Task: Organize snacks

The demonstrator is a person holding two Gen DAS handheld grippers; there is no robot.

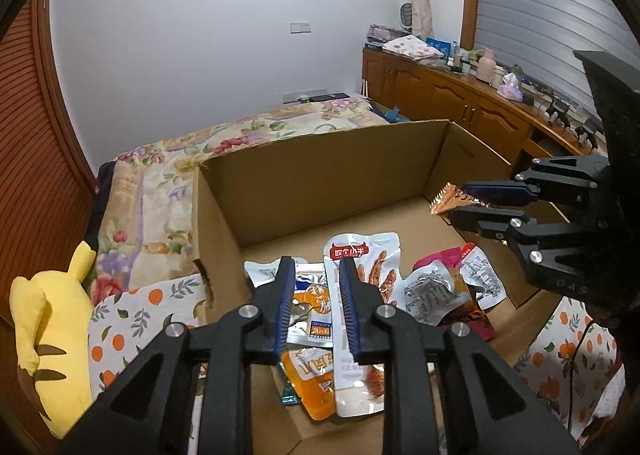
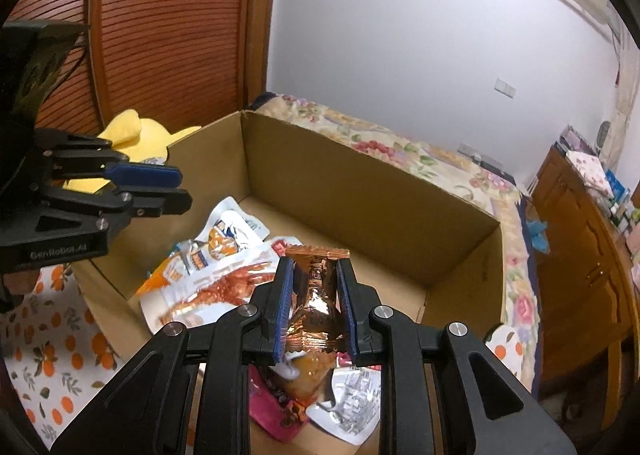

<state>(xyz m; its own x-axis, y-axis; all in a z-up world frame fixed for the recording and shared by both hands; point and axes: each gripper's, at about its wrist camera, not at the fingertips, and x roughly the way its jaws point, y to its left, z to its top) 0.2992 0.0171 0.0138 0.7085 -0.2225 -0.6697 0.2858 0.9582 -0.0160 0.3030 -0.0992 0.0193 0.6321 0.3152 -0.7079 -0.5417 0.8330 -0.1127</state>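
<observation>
2 grippers are seen above 1 open cardboard box [image 1: 320,175]. The right gripper [image 2: 316,295] is clenched on 1 copper foil snack packet [image 2: 318,295], which is held off the box floor; in the left wrist view this packet [image 1: 446,201] is seen at 3 o'clock, pinched between the blue pads. The left gripper [image 1: 316,295] is released, with a gap left between its jaws and nothing held between them. On the box floor, toward its near end, a loose pile of snack pouches [image 1: 360,295] is spread; at least 5 can be counted, though overlap makes the exact number uncertain. 1 yellow plush toy [image 1: 48,335] is seen at 8 o'clock, outside the box, beside 1 orange-print cloth [image 1: 132,319].
</observation>
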